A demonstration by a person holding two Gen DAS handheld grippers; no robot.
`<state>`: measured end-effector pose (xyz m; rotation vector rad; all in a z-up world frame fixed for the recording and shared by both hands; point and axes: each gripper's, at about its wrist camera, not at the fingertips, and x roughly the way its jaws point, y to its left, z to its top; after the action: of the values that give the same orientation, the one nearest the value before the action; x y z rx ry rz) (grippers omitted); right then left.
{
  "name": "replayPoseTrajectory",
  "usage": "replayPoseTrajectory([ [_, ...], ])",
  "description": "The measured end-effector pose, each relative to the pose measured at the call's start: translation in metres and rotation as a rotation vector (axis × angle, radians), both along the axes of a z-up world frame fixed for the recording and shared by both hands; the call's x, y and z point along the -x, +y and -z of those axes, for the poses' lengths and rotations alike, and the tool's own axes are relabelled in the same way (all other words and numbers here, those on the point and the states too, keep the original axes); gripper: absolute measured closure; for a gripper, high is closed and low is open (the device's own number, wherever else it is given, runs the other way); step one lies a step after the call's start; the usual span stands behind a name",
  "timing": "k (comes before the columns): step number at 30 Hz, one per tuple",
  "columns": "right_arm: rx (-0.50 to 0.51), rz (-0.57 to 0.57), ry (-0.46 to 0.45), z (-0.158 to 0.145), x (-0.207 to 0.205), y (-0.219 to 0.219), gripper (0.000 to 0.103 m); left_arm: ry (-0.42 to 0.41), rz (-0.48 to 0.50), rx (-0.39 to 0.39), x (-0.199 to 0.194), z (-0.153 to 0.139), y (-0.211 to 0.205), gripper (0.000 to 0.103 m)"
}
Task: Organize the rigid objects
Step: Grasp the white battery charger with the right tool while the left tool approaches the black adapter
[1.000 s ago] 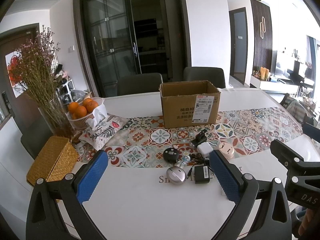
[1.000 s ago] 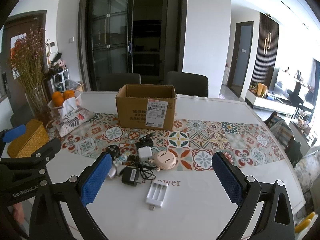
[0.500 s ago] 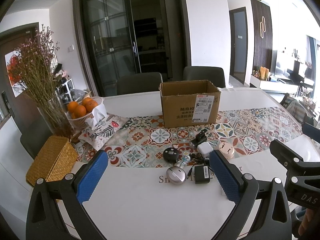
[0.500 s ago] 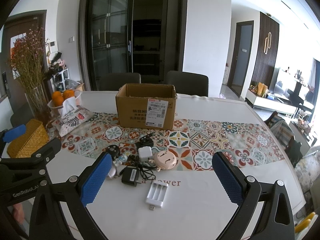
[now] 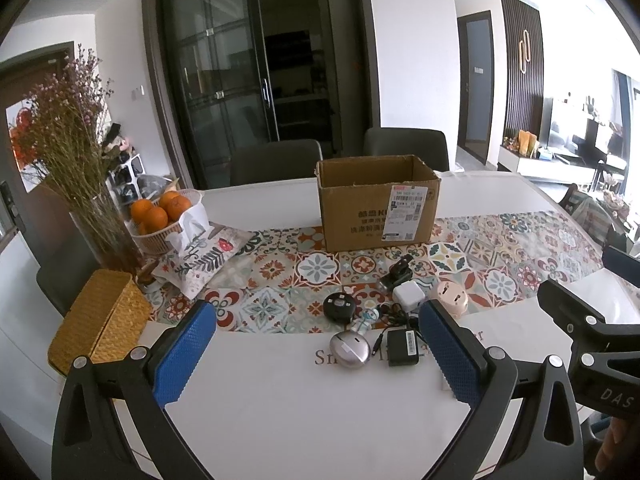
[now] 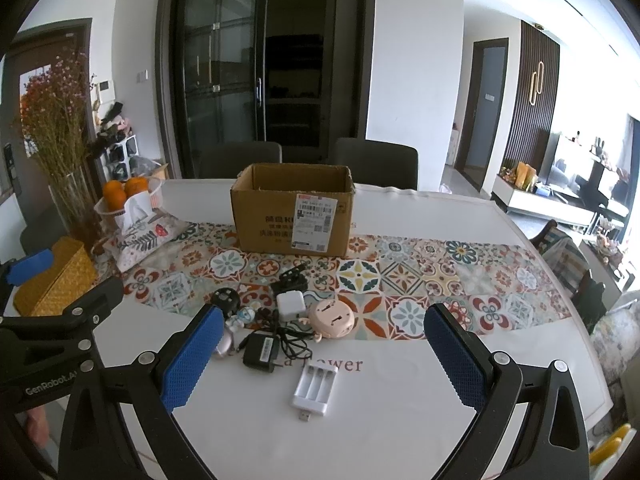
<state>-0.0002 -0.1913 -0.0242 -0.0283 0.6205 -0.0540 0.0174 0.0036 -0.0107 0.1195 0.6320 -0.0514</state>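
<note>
Both grippers, left [image 5: 316, 356] and right [image 6: 320, 356], hovered wide-jawed, empty; nothing picked yet — next, probably the near battery charger [image 6: 314, 387] into the far box [image 6: 294, 208].

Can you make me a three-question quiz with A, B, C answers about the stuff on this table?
1. Where is the white battery charger?
A. inside the box
B. on the white cloth, nearest the camera
C. in the fruit basket

2. What colour is the round gadget beside the white plug cube?
A. pink
B. green
C. blue

3. How is the cardboard box?
A. taped shut
B. lying on its side
C. upright with its top open

Answers:
1 B, it lies alone in front of the other gadgets.
2 A, its shell is pale pink.
3 C, its inner walls show from above.
</note>
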Motion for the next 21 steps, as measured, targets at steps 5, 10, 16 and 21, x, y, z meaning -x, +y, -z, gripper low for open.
replayPoseTrajectory([
  [5,0.004,0.011,0.040,0.019,-0.012,-0.003,0.002,0.039,0.007,-0.005,-0.008,0.012,-0.003,0.000],
  [10,-0.014,0.017,0.098,0.038,-0.022,-0.011,0.002,0.074,-0.005,-0.016,-0.018,0.029,-0.007,0.000],
  [16,-0.027,0.000,0.157,0.062,-0.041,-0.012,0.002,0.130,-0.039,-0.013,-0.031,0.053,-0.004,0.000],
  [21,-0.049,-0.012,0.231,0.093,-0.057,-0.010,0.003,0.174,-0.059,-0.038,-0.040,0.076,-0.004,0.000],
])
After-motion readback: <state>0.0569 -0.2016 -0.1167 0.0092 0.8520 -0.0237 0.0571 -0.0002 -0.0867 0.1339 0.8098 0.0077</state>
